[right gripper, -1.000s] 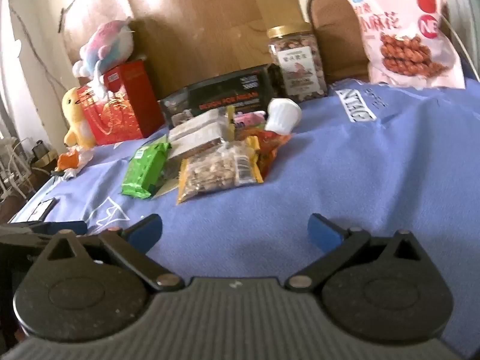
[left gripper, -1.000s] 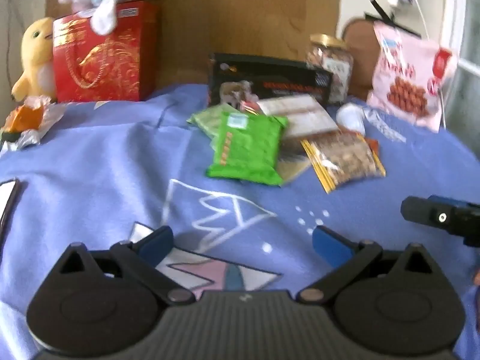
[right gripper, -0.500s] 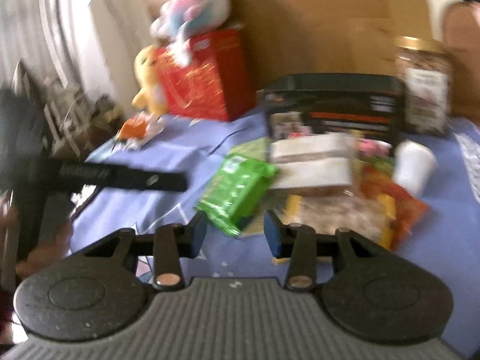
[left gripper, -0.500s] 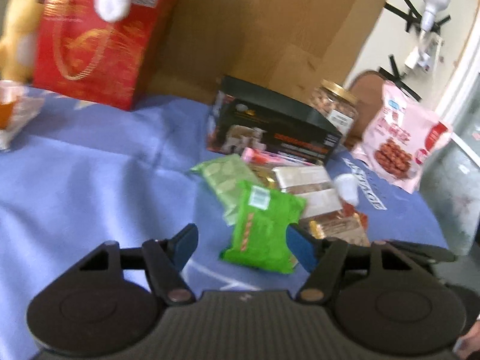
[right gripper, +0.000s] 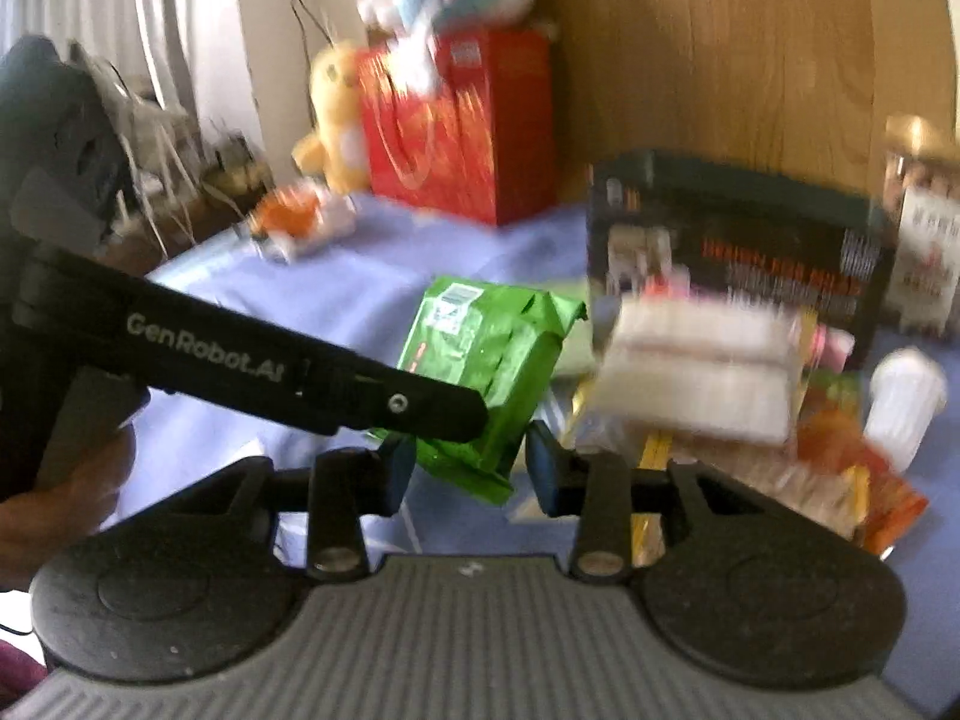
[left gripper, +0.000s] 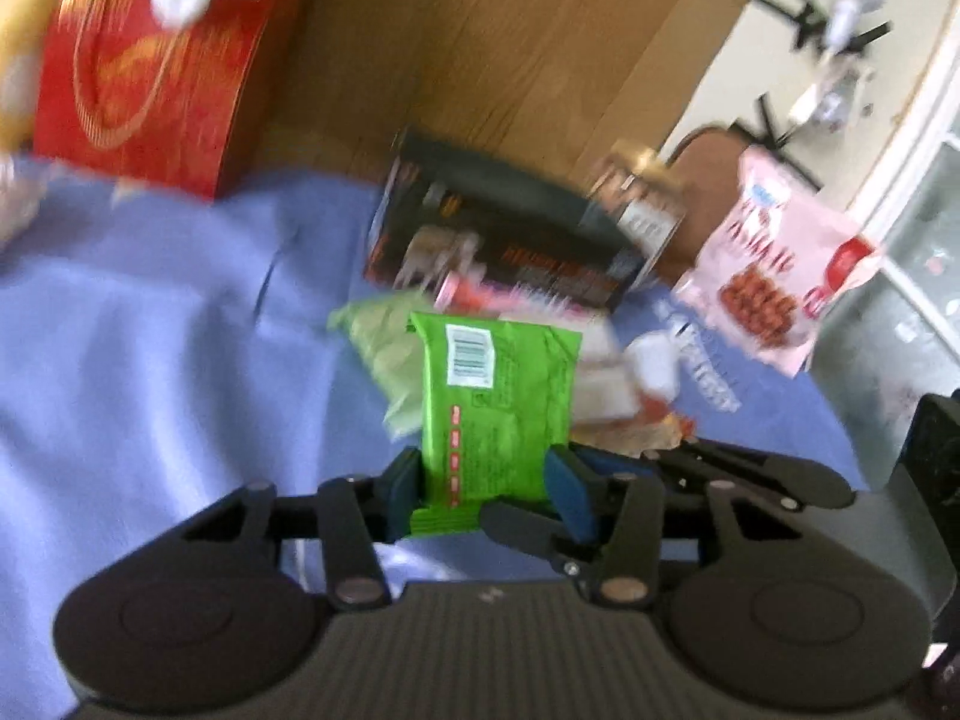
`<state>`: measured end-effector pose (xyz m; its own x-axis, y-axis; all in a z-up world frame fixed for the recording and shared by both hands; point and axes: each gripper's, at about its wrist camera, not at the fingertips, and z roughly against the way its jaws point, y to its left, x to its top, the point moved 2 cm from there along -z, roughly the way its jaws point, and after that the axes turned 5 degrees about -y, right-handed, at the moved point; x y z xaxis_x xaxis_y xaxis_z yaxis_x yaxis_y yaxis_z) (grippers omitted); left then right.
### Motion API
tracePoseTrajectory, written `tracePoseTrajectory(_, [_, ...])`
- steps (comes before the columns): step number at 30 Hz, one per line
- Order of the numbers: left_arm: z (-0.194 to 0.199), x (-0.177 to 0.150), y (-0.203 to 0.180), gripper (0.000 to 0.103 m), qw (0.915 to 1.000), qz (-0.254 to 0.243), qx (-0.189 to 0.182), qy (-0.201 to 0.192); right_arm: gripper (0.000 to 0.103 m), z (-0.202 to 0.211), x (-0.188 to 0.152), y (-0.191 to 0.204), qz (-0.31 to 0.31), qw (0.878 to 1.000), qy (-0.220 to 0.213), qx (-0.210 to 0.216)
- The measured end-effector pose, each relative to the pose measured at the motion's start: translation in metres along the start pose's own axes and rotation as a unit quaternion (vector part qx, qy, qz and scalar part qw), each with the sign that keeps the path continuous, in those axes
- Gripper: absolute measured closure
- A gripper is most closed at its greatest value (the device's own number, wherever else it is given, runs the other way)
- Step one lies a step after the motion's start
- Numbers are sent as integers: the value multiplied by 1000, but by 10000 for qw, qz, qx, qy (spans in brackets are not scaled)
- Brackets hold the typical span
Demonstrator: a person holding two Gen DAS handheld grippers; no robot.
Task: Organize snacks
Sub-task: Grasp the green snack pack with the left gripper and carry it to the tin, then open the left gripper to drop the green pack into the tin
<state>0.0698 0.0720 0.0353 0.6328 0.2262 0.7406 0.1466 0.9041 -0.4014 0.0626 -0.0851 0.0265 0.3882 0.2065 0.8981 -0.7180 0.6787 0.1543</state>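
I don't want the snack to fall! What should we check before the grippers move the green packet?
1. Left gripper grips the green packet: ok. Its jaws have just been closing, and the pads press both sides.
2. Right gripper grip: cannot tell. Its jaws have just been closing and the packet's corner sits between them, but contact is blurred.
3. Grippers clear of each other: not ok. The left gripper's finger crosses close in front of the right one.
4. Packet free of the pale green packet behind it: cannot tell.
5. Bare blue cloth for setting it down: ok.
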Motion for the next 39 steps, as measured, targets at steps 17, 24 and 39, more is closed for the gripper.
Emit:
tracePoseTrajectory(17, [-152, 125, -49, 57, 9981, -601, -105, -6, 57, -45, 67, -132, -861, 9852, -768, -1271])
tracePoseTrajectory(24, [-175, 119, -52, 44, 9984, -543, -140, 90, 54, -44, 57, -145, -950, 9830, -885, -1297])
tracePoseTrajectory(39, [-80, 72, -80, 32, 9951, -767, -557, -289, 22, 44, 37, -103, -531, 9921, -917, -673])
